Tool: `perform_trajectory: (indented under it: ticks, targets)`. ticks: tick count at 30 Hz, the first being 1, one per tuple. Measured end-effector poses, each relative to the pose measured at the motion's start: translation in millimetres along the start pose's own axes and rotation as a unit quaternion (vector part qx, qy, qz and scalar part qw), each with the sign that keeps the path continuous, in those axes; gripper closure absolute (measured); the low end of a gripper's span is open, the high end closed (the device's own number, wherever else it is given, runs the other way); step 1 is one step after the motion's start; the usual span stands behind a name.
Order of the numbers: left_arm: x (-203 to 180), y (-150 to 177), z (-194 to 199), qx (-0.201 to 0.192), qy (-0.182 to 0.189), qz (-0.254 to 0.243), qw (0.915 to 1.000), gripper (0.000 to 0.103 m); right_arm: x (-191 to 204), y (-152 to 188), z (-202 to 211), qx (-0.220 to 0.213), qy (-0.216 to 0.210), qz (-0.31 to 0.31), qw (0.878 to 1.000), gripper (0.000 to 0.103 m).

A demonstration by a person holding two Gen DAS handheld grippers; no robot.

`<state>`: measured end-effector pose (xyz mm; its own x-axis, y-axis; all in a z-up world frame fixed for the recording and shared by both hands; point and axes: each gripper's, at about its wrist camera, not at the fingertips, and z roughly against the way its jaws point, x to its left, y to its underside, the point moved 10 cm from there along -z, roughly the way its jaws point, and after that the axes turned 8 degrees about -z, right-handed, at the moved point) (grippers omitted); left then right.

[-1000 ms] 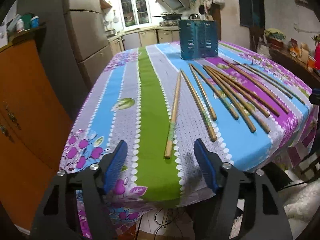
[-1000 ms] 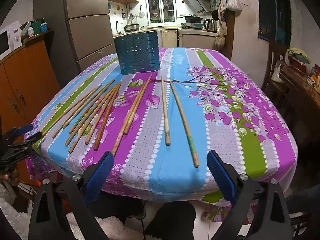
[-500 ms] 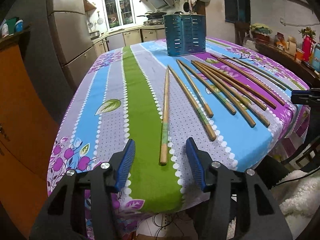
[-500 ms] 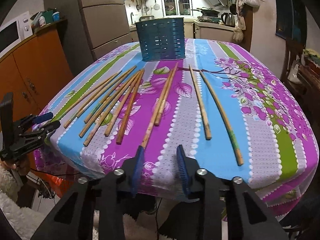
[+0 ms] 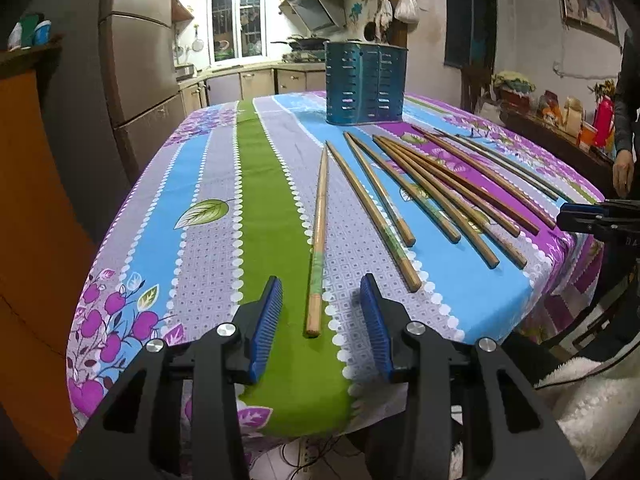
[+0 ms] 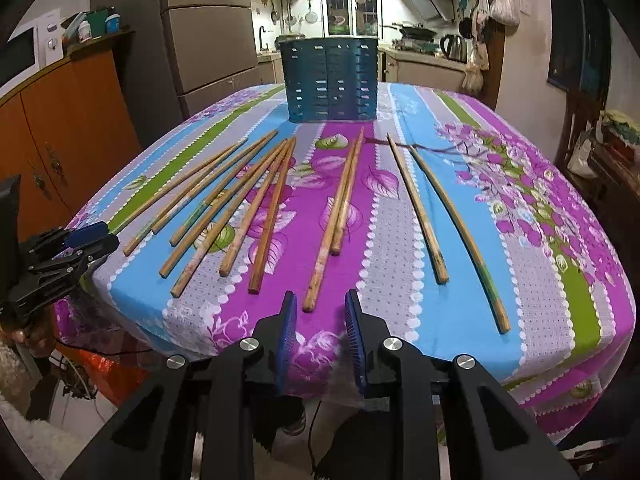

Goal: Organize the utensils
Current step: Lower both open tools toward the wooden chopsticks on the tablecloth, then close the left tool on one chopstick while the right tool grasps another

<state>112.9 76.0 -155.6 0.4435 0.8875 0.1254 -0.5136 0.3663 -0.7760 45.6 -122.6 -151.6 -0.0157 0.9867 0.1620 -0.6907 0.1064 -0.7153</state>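
Note:
Several wooden chopsticks lie fanned out on a striped floral tablecloth [image 5: 272, 208]. A blue slotted utensil holder [image 5: 365, 82] stands upright at the far end; it also shows in the right wrist view [image 6: 331, 80]. My left gripper [image 5: 320, 312] is open, its jaws on either side of the near end of the leftmost chopstick [image 5: 319, 236], not gripping it. My right gripper [image 6: 320, 320] is open with a narrower gap, just short of the near end of a middle chopstick [image 6: 332, 228]. Each gripper shows at the edge of the other's view.
A fridge [image 5: 138, 68] and an orange cabinet [image 5: 24, 200] stand to the left of the table. A sideboard with bottles and boxes [image 5: 568, 120] stands on the right. Kitchen counters lie behind. The table's near edge drops off right below both grippers.
Both grippers moved forward toward the table edge. The left one narrowed around the leftmost chopstick's end. The right one closed from wide to a narrow gap and shifted left toward the middle chopsticks.

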Motion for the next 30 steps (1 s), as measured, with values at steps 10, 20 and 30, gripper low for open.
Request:
perform_trajectory:
  ticks: [10,20,30]
  targets:
    - [0,1,4,-0.032,-0.014,0.007,0.9994,0.064,5,5,-7,-0.078,0.035,0.013,0.996,0.083]
    - [-4,5,11,-0.053,-0.013,-0.011,0.9984,0.07,7,5,-3,-0.108,0.069,0.012,0.992,0.083]
    - [-4,7,13,-0.056,-0.006,-0.012,0.9983,0.077,10,5,-4,-0.103,0.065,0.01,0.993,0.092]
